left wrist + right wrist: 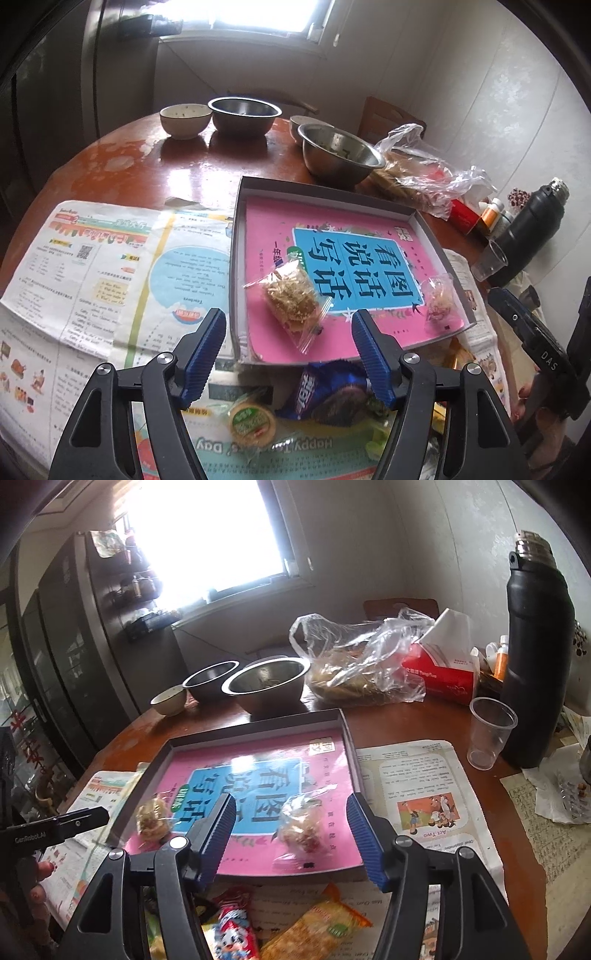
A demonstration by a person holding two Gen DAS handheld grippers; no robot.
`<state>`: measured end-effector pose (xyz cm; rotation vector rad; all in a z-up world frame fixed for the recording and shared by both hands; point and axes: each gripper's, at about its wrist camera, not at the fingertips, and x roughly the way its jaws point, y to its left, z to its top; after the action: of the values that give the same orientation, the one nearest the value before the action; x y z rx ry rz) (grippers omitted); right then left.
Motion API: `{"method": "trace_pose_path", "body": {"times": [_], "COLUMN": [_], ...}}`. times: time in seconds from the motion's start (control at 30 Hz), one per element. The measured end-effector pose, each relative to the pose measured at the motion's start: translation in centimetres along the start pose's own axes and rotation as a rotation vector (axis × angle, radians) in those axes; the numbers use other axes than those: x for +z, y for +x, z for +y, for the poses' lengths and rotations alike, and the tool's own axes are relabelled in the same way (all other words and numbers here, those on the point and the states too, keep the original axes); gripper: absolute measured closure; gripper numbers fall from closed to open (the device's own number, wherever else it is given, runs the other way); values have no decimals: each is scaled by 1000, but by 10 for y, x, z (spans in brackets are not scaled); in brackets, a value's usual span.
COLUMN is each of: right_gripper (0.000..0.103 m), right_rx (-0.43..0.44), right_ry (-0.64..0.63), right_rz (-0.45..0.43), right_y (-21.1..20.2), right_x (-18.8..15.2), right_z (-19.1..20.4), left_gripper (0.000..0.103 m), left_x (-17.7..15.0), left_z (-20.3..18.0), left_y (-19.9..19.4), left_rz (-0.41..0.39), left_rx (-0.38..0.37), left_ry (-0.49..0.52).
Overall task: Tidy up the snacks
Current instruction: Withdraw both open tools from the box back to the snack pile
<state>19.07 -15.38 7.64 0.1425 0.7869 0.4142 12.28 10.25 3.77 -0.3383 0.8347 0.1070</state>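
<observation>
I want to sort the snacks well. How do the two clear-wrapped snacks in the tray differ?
The left snack is a bigger, blocky brown cake; the right snack is smaller, paler and has reddish bits.
The left snack lies near the tray's middle front; the right snack lies by its right wall.
In the left wrist view the left snack lies between the open left gripper's fingers; the right snack lies outside them.
Both are sealed in clear wrap and lie flat on the pink book.

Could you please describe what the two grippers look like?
Both the left gripper and right gripper have black angular frames with silver round bolts and ribbed blue pads. Seen from outside, one reads "DAS", the other "GenRobot.AI" in white. No cables or sleeves show.
</observation>
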Motion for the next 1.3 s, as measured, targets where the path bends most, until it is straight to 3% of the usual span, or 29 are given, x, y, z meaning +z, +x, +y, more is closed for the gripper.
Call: {"method": "trace_pose_path", "body": {"times": [0.57,1.3], "right_gripper": [41,41], "right_rx": [30,97], "right_ry": [-31,-80], "right_rz": [4,114], "right_y": [-29,-32], "right_x": [-17,-55], "right_z": [15,22], "left_gripper": [30,30], "left_x": [-25,-74], "left_z": [-10,-40], "left_y": [-28,-16], "left_rz": [-2,115], "left_rx": [-32,-118], "left_ry": [33,94]}}
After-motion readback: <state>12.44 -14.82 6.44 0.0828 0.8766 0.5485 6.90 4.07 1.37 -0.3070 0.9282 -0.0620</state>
